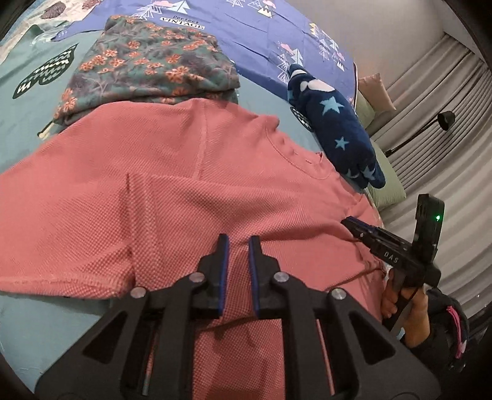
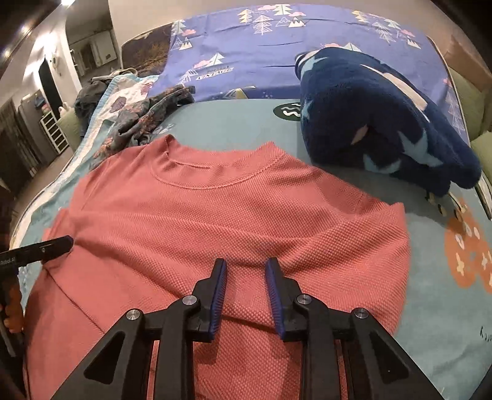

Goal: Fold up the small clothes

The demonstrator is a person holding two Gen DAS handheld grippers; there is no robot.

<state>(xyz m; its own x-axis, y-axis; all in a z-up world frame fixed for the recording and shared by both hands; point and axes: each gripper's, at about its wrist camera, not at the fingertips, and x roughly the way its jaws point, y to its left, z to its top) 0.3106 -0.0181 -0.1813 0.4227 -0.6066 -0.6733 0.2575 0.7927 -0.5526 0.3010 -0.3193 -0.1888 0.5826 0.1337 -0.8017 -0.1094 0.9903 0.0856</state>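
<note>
Readable text: "Perfect VINTAGE" on the blue tree-print sheet (upside down and blurred in the right wrist view). "DAS" in white on the right tongs body. Partial "RoboLAI" on the left tongs body, cut off at the frame edge.

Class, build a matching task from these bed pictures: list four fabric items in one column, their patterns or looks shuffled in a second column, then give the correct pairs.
Items:
1. pink knit top
2. navy fleece garment
3. folded green garment
4. purple sheet

Looks:
A. orange flowers
B. pale blue stars
C. plain waffle texture
D. trees and mountains

Pairs: 1-C, 2-B, 3-A, 4-D
</note>
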